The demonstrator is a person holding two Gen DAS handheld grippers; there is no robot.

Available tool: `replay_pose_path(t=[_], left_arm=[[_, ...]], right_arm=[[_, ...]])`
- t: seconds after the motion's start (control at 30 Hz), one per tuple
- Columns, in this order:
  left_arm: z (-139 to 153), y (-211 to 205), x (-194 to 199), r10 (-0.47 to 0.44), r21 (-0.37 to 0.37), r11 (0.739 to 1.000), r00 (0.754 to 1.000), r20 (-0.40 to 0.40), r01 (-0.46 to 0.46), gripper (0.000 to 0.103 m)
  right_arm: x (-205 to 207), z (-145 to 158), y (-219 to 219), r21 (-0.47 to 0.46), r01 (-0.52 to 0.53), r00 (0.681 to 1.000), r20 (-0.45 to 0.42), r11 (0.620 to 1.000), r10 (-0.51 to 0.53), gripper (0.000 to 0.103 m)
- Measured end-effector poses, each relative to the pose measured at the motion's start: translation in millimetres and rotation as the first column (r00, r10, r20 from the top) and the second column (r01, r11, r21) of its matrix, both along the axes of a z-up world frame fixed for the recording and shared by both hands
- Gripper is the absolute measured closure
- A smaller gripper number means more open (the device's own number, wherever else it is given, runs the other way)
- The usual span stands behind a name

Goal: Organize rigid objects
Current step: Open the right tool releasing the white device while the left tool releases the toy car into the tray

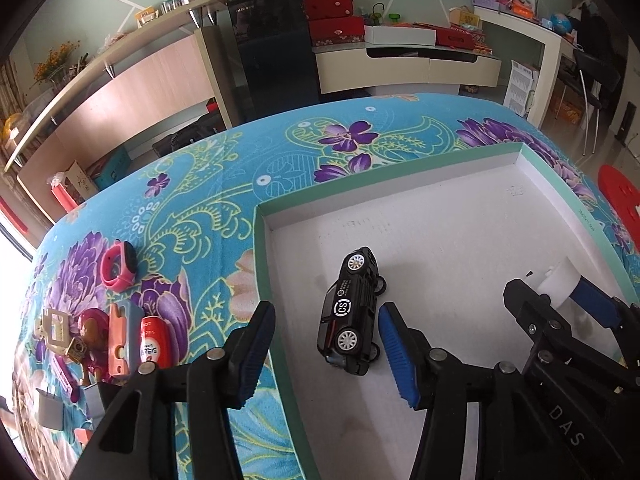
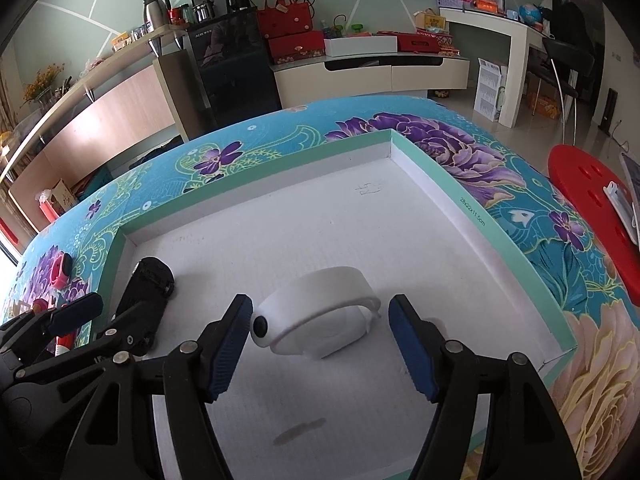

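Now both grippers gape inside the box [image 2: 472, 200]: left gripper [image 1: 328, 356] flanks the toy car [image 1: 352, 304] lengthwise, right gripper [image 2: 324, 348] brackets the white wristband [image 2: 320, 320], neither gripping.

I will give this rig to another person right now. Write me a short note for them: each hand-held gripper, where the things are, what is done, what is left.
Left hand-held gripper: open, holding nothing; the black toy car lies on its side in the box, between the fingers but not pressed.
Right hand-held gripper: open; the white wristband rests on the box floor between its fingers, free.
Done: car and white wristband are in the box.
Left: on the floral cloth beside the box remain the pink watch, the red-capped tube, an orange piece, a small figure and other small items. Move them in next.
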State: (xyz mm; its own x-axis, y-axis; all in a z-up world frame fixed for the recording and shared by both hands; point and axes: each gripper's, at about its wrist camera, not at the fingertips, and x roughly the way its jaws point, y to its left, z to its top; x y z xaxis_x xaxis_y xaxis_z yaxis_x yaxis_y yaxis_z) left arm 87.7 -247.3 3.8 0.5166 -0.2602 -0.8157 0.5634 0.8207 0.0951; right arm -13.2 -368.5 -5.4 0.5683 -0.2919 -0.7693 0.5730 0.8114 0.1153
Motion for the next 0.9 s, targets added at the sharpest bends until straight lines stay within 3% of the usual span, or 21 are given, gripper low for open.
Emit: replay_pose_path(t=[0.17,0.3,0.43,0.63,0.7,0.9], left_arm=[[10,20,6,0.059,-0.024,0.998,0.998,0.017,-0.059,0.035],[12,41,15,0.134,-0.041,0.99,0.991,0.013,-0.133,0.031],[10,61,23,0.187,-0.061,0.98,0.982,-0.001,-0.187,0.027],[6,81,28,0.233,-0.066,0.971,0.973,0.009,-0.232,0.011],[5,88,29,0.251,-0.064,0.966,0.968,0.026,-0.249,0.0],[3,111,33,0.302,-0.069,0.951,0.953,0.031,-0.3,0.0]], right_arm=[[1,3,2,-0.009,-0.008,1.0,0.007,1.0,0.008,0.031],[2,3,4,-0.019,-0.004,1.0,0.004,1.0,0.004,0.023],[4,4,7,-0.032,-0.01,1.0,0.003,0.999,0.01,0.022],[4,5,9,-0.037,-0.006,1.0,0.015,0.999,0.007,0.021],[5,6,9,-0.04,-0.003,1.0,0.017,0.999,0.003,0.004],[6,12,15,-0.068,0.001,0.999,0.041,0.998,0.001,0.003]])
